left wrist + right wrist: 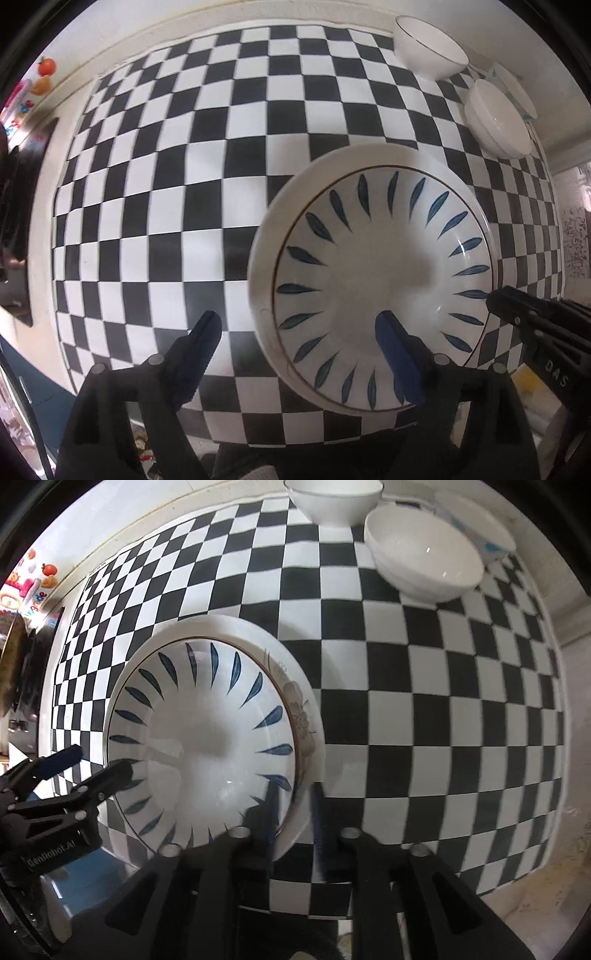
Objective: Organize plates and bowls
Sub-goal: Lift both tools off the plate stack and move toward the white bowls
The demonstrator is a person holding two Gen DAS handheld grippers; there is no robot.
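A shallow white dish with blue leaf strokes (pixel 369 266) (pixel 207 746) rests inside a larger white plate with a brown line and a flower print (pixel 291 210) (pixel 303 716) on the black-and-white checked cloth (pixel 166 184). My left gripper (pixel 299 328) is open wide: one finger stands over the dish, the other over the cloth outside the plate's left rim. My right gripper (pixel 294 805) is open, blurred, with the plate's right rim in the gap between its fingers and no pad pressing. Each gripper shows in the other's view, the right (pixel 495 299) and the left (pixel 104 758).
Two plain white bowls (pixel 430 48) (pixel 498 118) stand at the far right corner of the cloth, seen too in the right wrist view (pixel 334 498) (pixel 424 554). Behind them lies a white plate with blue marks (pixel 476 520). The table's near edge runs just below the stacked plates.
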